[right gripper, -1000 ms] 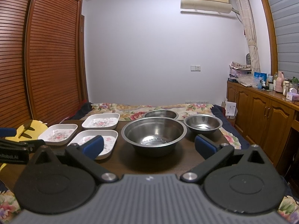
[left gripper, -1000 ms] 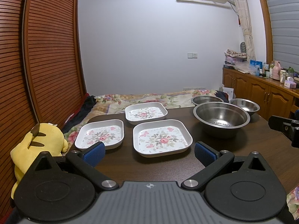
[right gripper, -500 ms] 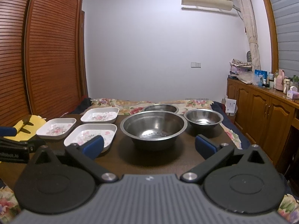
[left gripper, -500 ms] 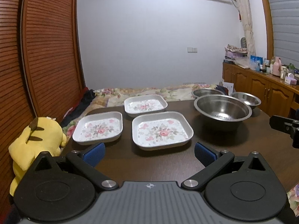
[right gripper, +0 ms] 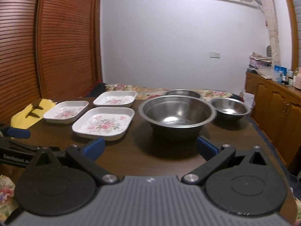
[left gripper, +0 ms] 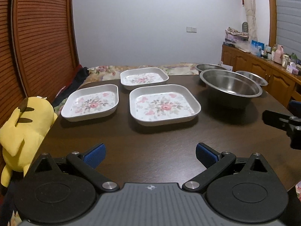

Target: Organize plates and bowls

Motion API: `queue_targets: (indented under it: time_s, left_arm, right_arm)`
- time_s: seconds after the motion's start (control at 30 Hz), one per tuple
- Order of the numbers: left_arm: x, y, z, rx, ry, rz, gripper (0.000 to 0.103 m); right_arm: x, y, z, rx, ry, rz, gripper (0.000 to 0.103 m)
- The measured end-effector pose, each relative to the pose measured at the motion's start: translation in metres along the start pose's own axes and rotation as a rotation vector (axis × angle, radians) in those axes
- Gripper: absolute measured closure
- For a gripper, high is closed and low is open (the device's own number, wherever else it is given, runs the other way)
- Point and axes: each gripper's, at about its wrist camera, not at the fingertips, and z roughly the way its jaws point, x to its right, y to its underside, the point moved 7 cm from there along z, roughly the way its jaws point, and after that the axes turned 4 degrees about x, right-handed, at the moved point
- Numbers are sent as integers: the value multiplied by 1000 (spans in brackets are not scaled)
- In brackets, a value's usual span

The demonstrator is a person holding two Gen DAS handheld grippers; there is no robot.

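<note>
Three square floral plates sit on the left half of the dark tabletop: one at the left, one nearer in the middle, one behind. To their right stands a large steel bowl, with two smaller steel bowls behind it, one at the back and one to the right. A yellow plush toy leans at the tabletop's left edge. The left claw is spread wide and empty; so is the right claw, before the large bowl.
</note>
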Motion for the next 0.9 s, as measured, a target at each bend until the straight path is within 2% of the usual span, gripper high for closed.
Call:
queue_targets:
  time_s: [0.4, 0.57, 0.63, 0.7, 0.73, 0.9]
  left_arm:
    - [-43, -13, 16, 25, -34, -25, 0]
    - [-59, -26, 23, 55, -12, -47, 0]
    - [-62, -32, 27, 67, -2, -46, 0]
    - [-65, -37, 32, 74, 9, -48, 1]
    - [-66, -39, 35, 76, 14, -49, 2]
    - [-69, -43, 58, 46, 60, -67, 16]
  right_arm:
    - [-35, -10, 47, -54, -85, -49, 0]
    - [-45, -12, 69, -85, -111, -42, 1]
    - [-46, -11, 77, -105, -120, -26, 4]
    - [-47, -10, 85, -123, -125, -13, 12]
    - [-47, -10, 89, -131, -127, -7, 12]
    - [-46, -5, 104, -167, -132, 29, 22]
